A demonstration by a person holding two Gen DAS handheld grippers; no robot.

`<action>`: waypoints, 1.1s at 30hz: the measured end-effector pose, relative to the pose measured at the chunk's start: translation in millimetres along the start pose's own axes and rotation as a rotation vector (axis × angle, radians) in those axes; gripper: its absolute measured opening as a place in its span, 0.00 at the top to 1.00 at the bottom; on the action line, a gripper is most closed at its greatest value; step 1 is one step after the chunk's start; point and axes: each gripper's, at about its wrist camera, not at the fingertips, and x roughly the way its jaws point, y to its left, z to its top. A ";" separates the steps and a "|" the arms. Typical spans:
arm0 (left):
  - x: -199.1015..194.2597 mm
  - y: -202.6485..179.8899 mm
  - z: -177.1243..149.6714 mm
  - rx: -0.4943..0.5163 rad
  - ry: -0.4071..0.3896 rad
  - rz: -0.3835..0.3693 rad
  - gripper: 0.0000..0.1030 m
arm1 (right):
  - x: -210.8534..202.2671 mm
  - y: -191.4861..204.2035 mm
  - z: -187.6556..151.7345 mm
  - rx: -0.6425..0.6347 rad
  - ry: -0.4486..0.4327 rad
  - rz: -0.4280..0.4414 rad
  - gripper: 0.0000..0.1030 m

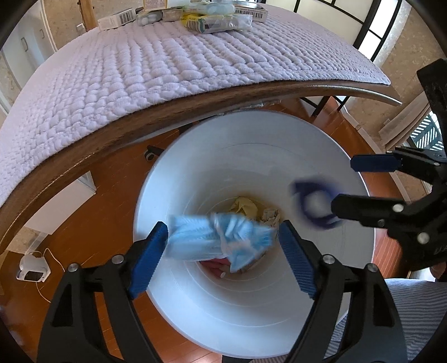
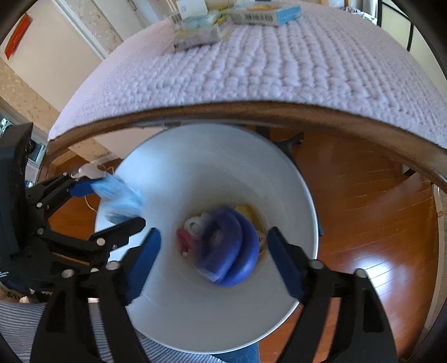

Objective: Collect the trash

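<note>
Gaping grippers [image 1: 222, 248] [image 2: 213, 258] above bin rim [image 1: 368, 223]

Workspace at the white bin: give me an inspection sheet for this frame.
Surface: table under a white quilted cover.
Job's things: blurred light-blue mask between the open left claw pads; blurred dark-blue item between the open right claw pads; both over the white bin, which holds crumpled trash.
Clutter: boxes and packets at the table's far edge.
Cables: thin cord on the floor by a white device.
Surroundings: wood floor, chair frame.
</note>
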 end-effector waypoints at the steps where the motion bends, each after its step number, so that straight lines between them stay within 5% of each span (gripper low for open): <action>1: 1.4 0.2 -0.2 -0.001 0.001 -0.002 0.19 | -1.6 0.1 1.0 0.001 -0.004 -0.002 0.24; 5: -14.3 5.6 2.9 -0.019 -0.029 -0.010 0.19 | -18.7 0.5 6.8 0.008 -0.046 0.000 0.24; 9: -55.5 17.2 22.1 -0.056 -0.155 0.000 0.19 | -54.8 -0.6 24.3 0.005 -0.154 -0.005 0.20; 12: -83.8 34.9 48.0 -0.109 -0.275 0.056 0.03 | -78.7 -12.7 51.6 0.010 -0.268 -0.071 0.08; 17: -93.3 84.6 104.0 -0.222 -0.389 0.165 0.03 | -90.7 -58.3 112.5 0.064 -0.389 -0.205 0.04; 25: -46.8 160.3 165.0 -0.364 -0.359 0.267 0.03 | -71.0 -132.6 184.0 0.163 -0.400 -0.293 0.04; 33: -17.2 218.1 178.3 -0.481 -0.306 0.299 0.03 | -38.7 -190.1 223.3 0.236 -0.344 -0.356 0.04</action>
